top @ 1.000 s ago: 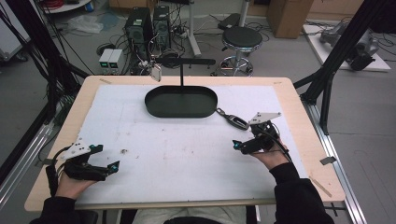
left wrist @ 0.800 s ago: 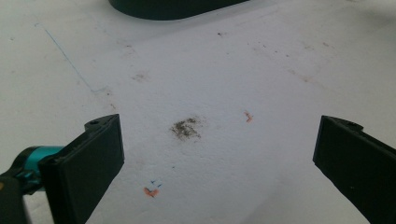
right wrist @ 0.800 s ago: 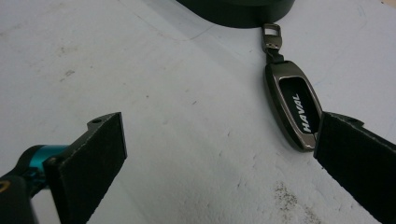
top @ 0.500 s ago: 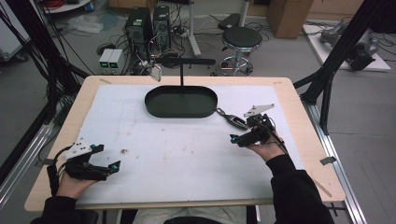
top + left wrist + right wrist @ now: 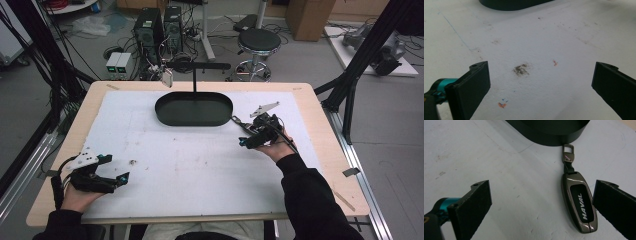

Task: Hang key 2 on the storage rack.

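Beside the black tray [image 5: 549, 132], spread right gripper [image 5: 541, 205] fingers flank a key fob [image 5: 579, 203].

Beyond the right gripper [image 5: 250, 141] and the table's [image 5: 320, 165] far edge, a grey floor [image 5: 310, 60] carries tangled cables. A round black stool [image 5: 257, 40] stands straight ahead of that gripper, with two black computer towers [image 5: 159, 26] farther left. Well right of it, black frame struts [image 5: 367, 55] slant down. Outside the left gripper [image 5: 111, 169], a metal rail [image 5: 25, 165] runs along the table's side.
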